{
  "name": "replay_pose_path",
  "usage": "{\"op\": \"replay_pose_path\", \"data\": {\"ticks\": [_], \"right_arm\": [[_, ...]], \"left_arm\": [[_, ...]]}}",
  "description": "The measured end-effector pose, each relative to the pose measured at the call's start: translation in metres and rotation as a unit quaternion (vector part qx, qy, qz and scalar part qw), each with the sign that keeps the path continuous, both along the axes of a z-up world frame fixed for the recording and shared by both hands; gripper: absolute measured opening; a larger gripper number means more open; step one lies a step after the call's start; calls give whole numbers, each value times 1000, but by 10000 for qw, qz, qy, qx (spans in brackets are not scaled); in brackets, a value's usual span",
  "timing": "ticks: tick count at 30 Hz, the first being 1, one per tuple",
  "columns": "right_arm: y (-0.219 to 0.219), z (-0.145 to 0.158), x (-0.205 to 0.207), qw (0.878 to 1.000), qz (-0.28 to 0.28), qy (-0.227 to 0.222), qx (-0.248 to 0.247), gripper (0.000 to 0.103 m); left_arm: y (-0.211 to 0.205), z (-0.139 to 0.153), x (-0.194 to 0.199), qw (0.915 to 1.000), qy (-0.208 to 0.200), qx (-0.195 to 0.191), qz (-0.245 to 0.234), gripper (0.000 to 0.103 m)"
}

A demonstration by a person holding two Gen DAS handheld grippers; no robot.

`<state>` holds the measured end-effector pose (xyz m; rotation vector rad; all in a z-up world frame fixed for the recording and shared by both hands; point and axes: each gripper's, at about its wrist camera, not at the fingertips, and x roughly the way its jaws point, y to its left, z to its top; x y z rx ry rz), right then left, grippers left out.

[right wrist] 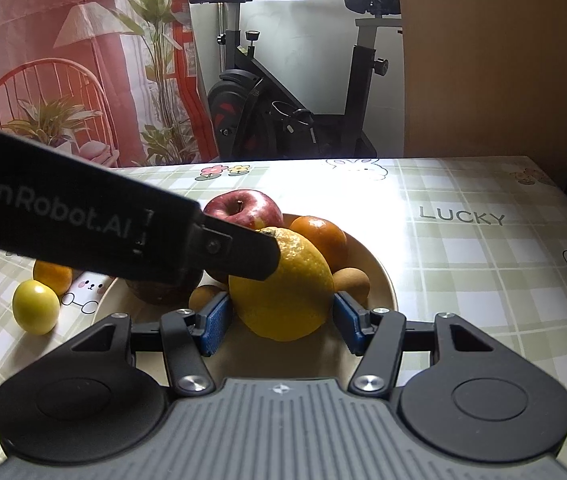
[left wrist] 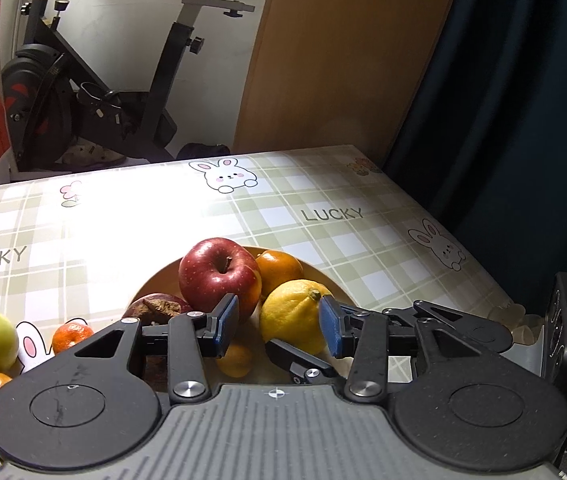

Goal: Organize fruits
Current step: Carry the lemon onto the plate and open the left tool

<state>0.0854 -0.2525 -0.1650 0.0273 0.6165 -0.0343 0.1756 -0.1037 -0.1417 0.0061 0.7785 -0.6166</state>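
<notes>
I had the bumpy yellow lemon (right wrist: 283,286) sitting in the shallow tan bowl (right wrist: 383,280) on the table (right wrist: 463,264), directly between my right tongs (right wrist: 281,326). Their blue pads stood apart, one at each flank, seemingly not yet pressing. Its long axis ran away from me, stem end far. My left tongs (left wrist: 279,322) were also spread, empty, reaching across above the lemon, so I judged the right better placed.
</notes>
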Motion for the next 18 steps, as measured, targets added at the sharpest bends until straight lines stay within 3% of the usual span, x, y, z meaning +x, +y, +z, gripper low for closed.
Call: {"op": "replay_pose_path", "data": {"ticks": [8, 14, 18], "right_arm": [[7, 13, -11, 9997, -147, -96, -144, 60], [12, 18, -22, 9996, -271, -87, -88, 60], [19, 21, -30, 9994, -328, -76, -45, 62]], "left_arm": [[39, 12, -14, 9986, -11, -260, 457, 47], [63, 17, -31, 9966, -202, -45, 802, 49], [75, 21, -45, 9943, -355, 123, 994, 56]]}}
